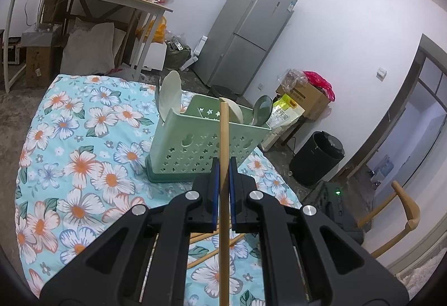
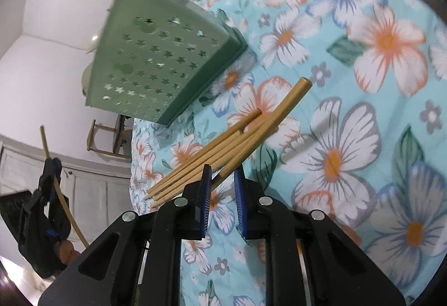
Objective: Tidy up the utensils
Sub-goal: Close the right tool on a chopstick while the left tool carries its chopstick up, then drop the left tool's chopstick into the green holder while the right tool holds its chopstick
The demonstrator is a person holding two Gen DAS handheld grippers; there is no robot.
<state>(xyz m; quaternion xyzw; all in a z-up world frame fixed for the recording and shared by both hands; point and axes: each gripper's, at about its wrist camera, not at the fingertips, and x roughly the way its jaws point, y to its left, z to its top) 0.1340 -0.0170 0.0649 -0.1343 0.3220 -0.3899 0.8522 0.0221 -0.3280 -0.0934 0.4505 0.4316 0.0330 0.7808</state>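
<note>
On our flowered cloth (image 2: 349, 60) lie five chopsticks (image 2: 223, 144); our left gripper (image 1: 223, 166) clamps a sixth chopstick (image 1: 224, 138), our right gripper (image 2: 222, 174) grasping one.

no readable text, fridge (image 1: 248, 35) sticker and box (image 1: 304, 99) print too blurred

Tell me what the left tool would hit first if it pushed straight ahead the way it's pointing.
Probably the pale green perforated plastic utensil basket, which stands directly beyond the left tool and the wooden chopstick it grips, though depth is hard to judge.
</note>
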